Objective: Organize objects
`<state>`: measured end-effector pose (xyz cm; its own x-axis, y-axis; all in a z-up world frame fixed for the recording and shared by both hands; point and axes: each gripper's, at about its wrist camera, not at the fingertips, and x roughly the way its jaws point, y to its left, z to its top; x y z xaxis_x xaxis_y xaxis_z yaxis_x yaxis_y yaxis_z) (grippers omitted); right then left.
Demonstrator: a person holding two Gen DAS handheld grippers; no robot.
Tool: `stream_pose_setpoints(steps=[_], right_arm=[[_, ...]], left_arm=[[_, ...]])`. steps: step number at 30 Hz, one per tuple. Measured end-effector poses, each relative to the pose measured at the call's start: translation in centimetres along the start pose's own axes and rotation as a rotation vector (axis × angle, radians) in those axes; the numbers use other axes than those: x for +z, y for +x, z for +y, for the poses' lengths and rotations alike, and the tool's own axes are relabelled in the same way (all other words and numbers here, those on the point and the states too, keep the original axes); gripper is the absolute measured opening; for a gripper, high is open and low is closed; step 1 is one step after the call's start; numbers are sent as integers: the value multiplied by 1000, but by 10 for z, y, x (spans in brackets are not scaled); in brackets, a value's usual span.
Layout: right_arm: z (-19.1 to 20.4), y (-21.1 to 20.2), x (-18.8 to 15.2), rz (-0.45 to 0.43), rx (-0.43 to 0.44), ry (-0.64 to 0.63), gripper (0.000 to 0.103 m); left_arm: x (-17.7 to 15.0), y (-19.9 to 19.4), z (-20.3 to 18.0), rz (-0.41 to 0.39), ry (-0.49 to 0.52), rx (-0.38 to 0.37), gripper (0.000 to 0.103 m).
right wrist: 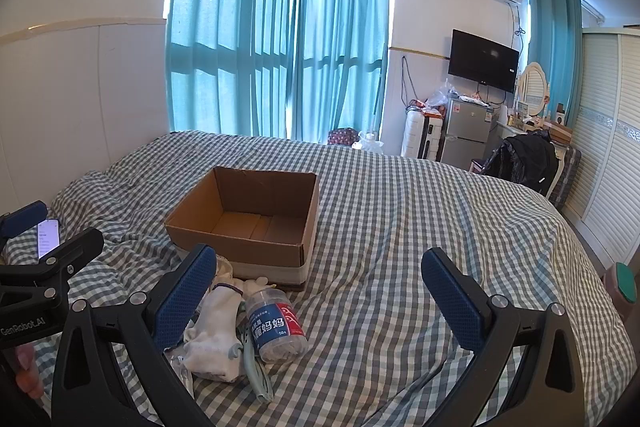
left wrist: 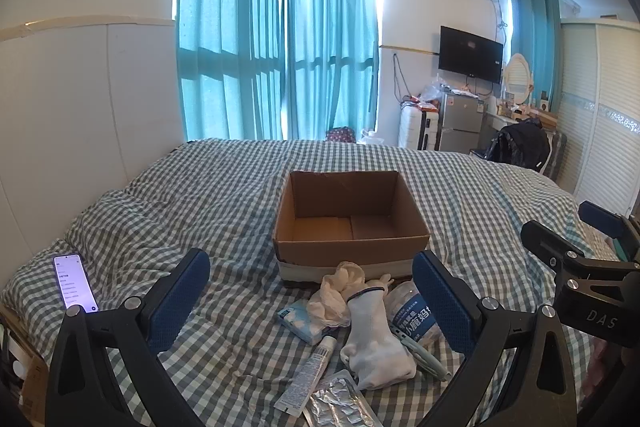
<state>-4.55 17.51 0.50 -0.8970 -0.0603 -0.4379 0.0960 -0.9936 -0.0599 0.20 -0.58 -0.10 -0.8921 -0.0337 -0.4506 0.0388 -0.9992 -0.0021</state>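
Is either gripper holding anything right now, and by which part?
Nothing is held. The left gripper and right gripper both stand open and empty above the pile of items on the bed, in front of the cardboard box.

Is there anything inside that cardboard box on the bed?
No. The cardboard box shows only its bare brown floor with the flap seams. The near wall hides a strip of floor just behind it, so something very flat lying there could not be seen.

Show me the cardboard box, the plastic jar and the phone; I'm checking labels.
cardboard box (left wrist: 352, 247), left wrist view, front wall.
plastic jar (right wrist: 274, 325), right wrist view, blue label.
phone (left wrist: 75, 281), left wrist view, lit screen.
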Motion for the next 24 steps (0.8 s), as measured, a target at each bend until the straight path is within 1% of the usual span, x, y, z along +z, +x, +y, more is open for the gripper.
stream_pose_setpoints(steps=[24], right_arm=[[4,0,-3,-2,5,-6,103]], left_arm=[[0,1,4,4,-13,8,103]])
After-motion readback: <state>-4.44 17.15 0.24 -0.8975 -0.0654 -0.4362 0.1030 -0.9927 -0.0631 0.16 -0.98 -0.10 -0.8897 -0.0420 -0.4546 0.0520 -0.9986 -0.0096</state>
